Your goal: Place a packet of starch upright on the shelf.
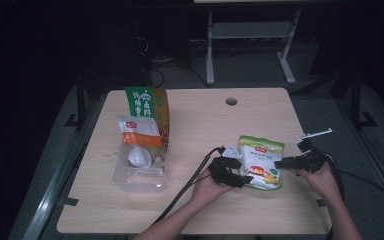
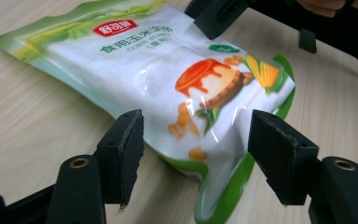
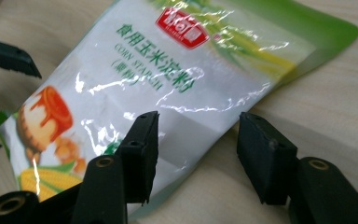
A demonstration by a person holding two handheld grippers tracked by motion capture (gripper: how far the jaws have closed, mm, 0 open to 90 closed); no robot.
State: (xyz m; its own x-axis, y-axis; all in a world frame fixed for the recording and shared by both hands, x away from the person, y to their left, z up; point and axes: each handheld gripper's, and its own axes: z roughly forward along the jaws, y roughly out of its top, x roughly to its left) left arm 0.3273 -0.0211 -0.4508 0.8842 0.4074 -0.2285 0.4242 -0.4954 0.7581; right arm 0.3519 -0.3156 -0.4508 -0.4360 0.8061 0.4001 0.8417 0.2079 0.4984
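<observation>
Green-and-white corn starch pouch (image 1: 261, 161) lies flat, near right of the wooden table (image 1: 200, 125) | left gripper (image 2: 196, 154) wide, jaws straddling its near bottom corner; right gripper (image 3: 193, 154) wide at its right edge | pinch the sealed rims, not the slippery belly; lift together

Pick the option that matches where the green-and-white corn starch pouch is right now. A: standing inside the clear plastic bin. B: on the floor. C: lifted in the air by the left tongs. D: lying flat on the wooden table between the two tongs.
D: the corn starch pouch lies flat on the table, with the left tongs and right tongs open at its two sides.
</observation>
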